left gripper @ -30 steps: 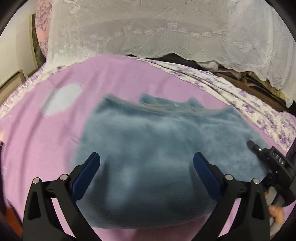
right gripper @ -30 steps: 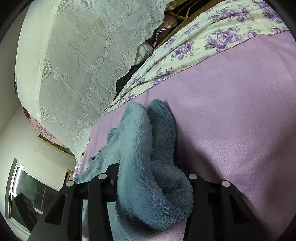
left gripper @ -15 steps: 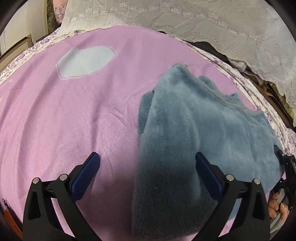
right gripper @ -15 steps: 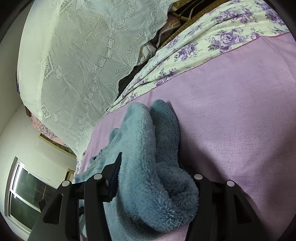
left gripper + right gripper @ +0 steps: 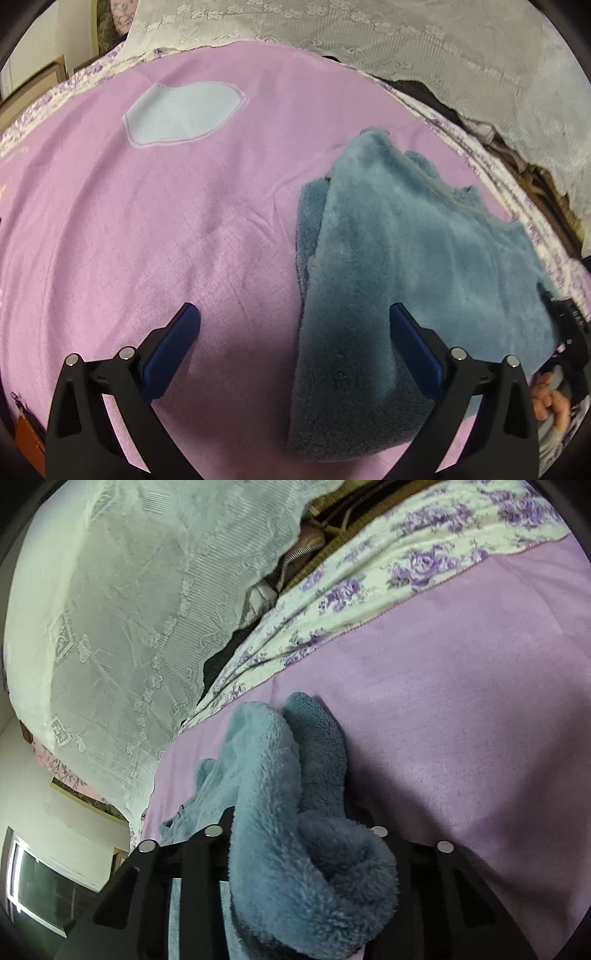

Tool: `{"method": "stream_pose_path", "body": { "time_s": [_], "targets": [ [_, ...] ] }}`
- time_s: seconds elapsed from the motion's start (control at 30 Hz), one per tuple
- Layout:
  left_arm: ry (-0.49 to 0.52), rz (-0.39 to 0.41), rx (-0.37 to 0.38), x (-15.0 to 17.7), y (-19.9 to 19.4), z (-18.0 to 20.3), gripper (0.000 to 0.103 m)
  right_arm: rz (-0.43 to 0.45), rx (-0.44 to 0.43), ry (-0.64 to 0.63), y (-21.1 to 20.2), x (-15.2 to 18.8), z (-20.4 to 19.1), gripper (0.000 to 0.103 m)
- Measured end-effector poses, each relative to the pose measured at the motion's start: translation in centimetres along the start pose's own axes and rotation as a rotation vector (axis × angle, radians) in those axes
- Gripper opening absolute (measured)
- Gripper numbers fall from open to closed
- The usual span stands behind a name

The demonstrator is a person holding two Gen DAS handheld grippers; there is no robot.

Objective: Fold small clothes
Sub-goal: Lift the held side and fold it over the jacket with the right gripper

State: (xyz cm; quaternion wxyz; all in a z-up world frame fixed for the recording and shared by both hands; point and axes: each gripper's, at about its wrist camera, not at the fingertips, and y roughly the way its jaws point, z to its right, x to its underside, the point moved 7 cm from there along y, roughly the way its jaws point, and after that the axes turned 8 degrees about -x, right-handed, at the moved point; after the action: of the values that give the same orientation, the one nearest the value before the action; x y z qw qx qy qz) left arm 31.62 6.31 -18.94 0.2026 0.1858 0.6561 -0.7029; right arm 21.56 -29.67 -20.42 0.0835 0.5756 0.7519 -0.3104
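Two tongs, one fleece garment, half folded on the bed.

My left tongs gape wide and empty, tipped down over the pink bedspread; they have swung left, so the blue fleece garment, which lay straight ahead a second ago, now sits under their right finger. My right tongs are closing on a bunched fold of that fleece, which fills the gap between their fingers. I judge one fold laid and the next grip forming. No brand or label reads clearly.
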Motion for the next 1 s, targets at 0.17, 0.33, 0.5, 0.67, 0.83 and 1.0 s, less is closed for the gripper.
{"method": "stream_pose_path", "body": {
  "time_s": [0.17, 0.33, 0.5, 0.67, 0.83, 1.0],
  "targets": [
    [0.009, 0.004, -0.012, -0.2, 0.0, -0.1, 0.099, 0.021, -0.007, -0.082, -0.7, -0.4, -1.9, 0.035],
    [-0.045, 0.024, 0.005, -1.2, -1.3, -1.7, 0.099, 0.039, -0.029, -0.169, -1.6, -0.6, -5.2, 0.034],
    [-0.088, 0.080, -0.023, -2.3, -2.9, -3.8, 0.099, 0.033, -0.047, -0.193, -1.6, -0.2, -7.9, 0.034],
    [-0.111, 0.062, -0.002, -2.5, -3.0, -4.4, 0.099, 0.033, -0.072, -0.224, -1.9, 0.6, -10.5, 0.033],
    [-0.114, 0.082, 0.005, -2.7, -3.8, -4.6, 0.099, 0.032, -0.091, -0.277, -2.1, 1.6, -13.5, 0.033],
    [-0.143, 0.084, 0.017, -3.0, -4.2, -5.3, 0.099, 0.021, -0.110, -0.327, -1.9, 2.9, -16.2, 0.033]
  ]
}}
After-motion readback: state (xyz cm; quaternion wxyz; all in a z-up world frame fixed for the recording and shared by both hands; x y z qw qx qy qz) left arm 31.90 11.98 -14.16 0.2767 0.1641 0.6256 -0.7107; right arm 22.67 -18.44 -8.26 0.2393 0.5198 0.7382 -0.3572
